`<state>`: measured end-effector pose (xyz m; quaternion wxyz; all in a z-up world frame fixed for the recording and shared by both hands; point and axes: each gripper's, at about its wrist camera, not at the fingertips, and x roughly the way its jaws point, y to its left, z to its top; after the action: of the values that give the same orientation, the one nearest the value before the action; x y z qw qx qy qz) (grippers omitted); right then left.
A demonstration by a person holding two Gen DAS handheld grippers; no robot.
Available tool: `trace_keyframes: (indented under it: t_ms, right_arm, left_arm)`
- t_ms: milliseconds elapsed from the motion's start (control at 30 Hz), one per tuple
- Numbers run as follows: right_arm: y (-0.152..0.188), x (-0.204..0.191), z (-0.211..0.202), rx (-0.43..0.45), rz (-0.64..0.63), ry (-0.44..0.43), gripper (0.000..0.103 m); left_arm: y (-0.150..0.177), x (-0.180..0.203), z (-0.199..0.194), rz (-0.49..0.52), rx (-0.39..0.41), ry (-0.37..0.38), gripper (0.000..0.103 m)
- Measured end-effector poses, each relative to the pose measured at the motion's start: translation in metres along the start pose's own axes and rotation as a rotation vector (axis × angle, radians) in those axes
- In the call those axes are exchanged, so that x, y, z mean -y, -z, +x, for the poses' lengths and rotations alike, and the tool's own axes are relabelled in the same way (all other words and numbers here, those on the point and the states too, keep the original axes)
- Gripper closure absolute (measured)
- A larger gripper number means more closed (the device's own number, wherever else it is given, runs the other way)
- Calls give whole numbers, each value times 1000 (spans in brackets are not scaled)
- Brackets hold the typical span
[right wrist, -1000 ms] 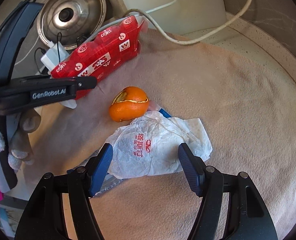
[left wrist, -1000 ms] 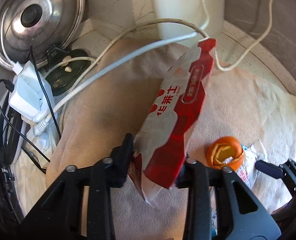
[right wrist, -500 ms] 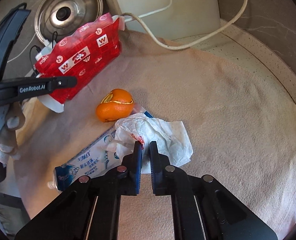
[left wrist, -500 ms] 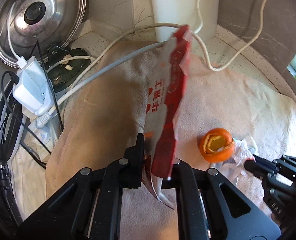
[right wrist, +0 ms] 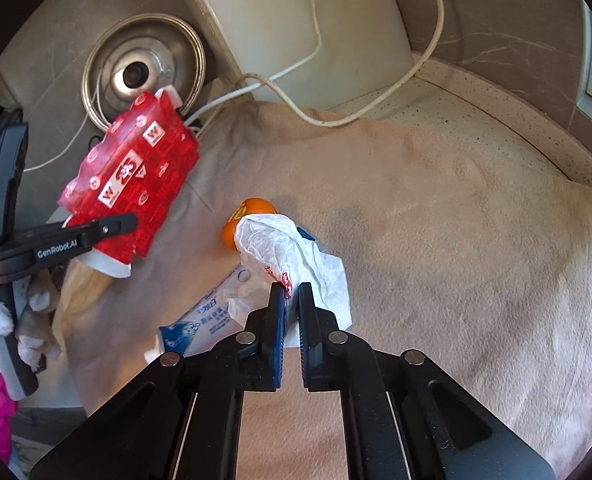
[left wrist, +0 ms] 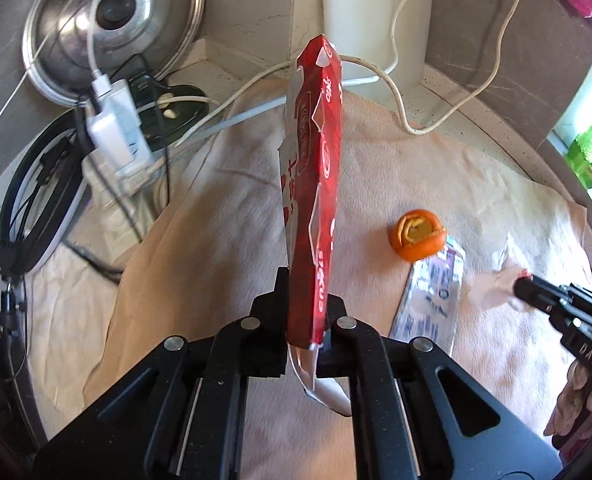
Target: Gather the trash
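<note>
My left gripper [left wrist: 306, 316] is shut on a red snack wrapper [left wrist: 316, 200] and holds it edge-on above the beige cloth [left wrist: 223, 248]; the wrapper also shows in the right wrist view [right wrist: 135, 184]. My right gripper [right wrist: 290, 300] is shut on a crumpled white paper wrapper [right wrist: 291, 248], lifted off the cloth; it also shows in the left wrist view [left wrist: 496, 284]. An orange peel [left wrist: 418, 234] and a blue-white toothpaste tube [left wrist: 432, 296] lie on the cloth between the grippers.
A steel pot lid [left wrist: 107, 20] leans in the back left corner. A white power strip with chargers and cables [left wrist: 113, 136] lies at the left. A white appliance [left wrist: 376, 8] stands at the back, its cord [left wrist: 400, 112] trailing over the cloth.
My right gripper shut on the white paper wrapper and lifted it, uncovering the toothpaste tube. My left gripper closed on the red wrapper, raised it and turned it edge-on.
</note>
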<state>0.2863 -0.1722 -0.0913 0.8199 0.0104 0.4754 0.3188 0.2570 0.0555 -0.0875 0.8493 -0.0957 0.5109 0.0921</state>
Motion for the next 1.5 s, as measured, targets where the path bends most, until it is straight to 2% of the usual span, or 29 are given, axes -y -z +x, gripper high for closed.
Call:
trace_keyframes:
  t_ms: [733, 1067, 1500]
  right_arm:
    - [67, -49, -78, 77, 78, -56, 98]
    - [110, -88, -94, 62, 97, -60, 98]
    - [155, -140, -103, 13, 92, -87, 98]
  left_arm:
    - [114, -36, -95, 6, 22, 59, 98]
    - [173, -60, -128, -3, 0, 87, 98]
    - [237, -85, -152, -20, -38, 119, 98]
